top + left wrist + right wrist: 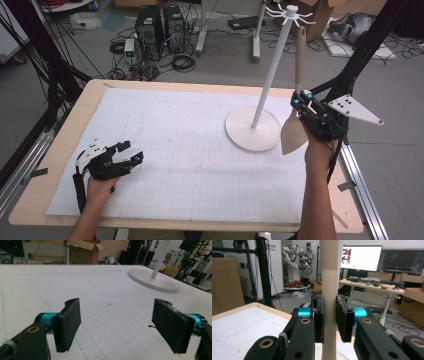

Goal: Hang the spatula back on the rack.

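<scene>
Right gripper [301, 101] is up off the counter [65, 145], just right of the white stand [260, 100], w/ its fingers [342, 317] clamped on the handle of a wooden spatula [298, 95]. Spatula is held upright: handle runs up beside the stand's pole, approx. parallel to it but apart from it, its top end near the hook ring [290, 14] at the pole's top, whether it touches a hook can't be told. Blade hangs below the gripper, just right of the stand's round base [240, 131], over the counter edge region; blade looks clear of the base. In the right gripper view the handle [330, 297] sits between both pads, pressed on both sides, no gap visible. Left gripper [127, 152] is well left of the stand, low at the near-left part of the white grid sheet [190, 165] that covers the counter, hand behind it resting on the sheet. Its fingers [70, 323] stand wide apart w/ nothing between them; in the left gripper view the sheet shows through the gap, and the stand's base [152, 280] lies far ahead to the right. Faint pencil outlines on the sheet lie left of the base. Beyond the counter, behind the stand: floor w/ PC towers [159, 25], cables, cardboard boxes.
</scene>
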Action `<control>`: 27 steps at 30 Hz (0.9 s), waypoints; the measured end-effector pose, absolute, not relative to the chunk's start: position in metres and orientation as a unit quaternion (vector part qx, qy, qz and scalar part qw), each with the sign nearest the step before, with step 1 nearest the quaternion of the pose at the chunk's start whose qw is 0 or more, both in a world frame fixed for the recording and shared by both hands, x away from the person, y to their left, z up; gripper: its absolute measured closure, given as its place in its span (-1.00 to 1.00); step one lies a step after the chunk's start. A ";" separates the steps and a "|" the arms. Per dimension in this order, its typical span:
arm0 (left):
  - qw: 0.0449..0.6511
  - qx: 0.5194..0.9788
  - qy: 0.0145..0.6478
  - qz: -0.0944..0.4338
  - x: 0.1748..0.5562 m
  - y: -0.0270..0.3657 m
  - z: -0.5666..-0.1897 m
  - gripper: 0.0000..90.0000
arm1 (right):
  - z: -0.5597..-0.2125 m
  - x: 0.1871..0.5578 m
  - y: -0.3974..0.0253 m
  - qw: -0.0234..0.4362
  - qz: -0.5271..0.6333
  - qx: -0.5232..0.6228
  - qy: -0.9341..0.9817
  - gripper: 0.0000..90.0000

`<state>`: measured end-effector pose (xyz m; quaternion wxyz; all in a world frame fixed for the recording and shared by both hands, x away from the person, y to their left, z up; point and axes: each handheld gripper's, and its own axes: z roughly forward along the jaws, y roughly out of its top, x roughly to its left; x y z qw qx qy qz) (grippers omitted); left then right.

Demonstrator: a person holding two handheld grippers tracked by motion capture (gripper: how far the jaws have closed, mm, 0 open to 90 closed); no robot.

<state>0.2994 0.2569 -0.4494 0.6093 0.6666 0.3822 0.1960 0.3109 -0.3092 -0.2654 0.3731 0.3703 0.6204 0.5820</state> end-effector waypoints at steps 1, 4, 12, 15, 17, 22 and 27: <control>0.610 0.666 0.382 0.196 0.299 0.257 -0.449 -0.47 | -0.264 0.312 -0.309 0.371 0.582 0.373 0.620 0.74; 0.610 0.666 0.382 0.196 0.299 0.257 -0.449 -0.47 | -0.262 0.316 -0.311 0.372 0.580 0.378 0.618 0.74; 0.609 0.667 0.383 0.196 0.300 0.257 -0.449 -0.47 | -0.260 0.325 -0.314 0.359 0.576 0.387 0.625 0.74; 0.608 0.668 0.382 0.197 0.300 0.257 -0.450 -0.47 | -0.259 0.328 -0.314 0.355 0.577 0.385 0.627 0.74; 0.608 0.668 0.383 0.196 0.300 0.257 -0.450 -0.47 | -0.259 0.330 -0.313 0.353 0.575 0.388 0.629 0.74; 0.609 0.666 0.384 0.195 0.299 0.258 -0.449 -0.47 | -0.261 0.337 -0.310 0.346 0.569 0.396 0.633 0.74; 0.609 0.666 0.384 0.195 0.300 0.257 -0.450 -0.47 | -0.265 0.341 -0.307 0.346 0.564 0.397 0.636 0.73</control>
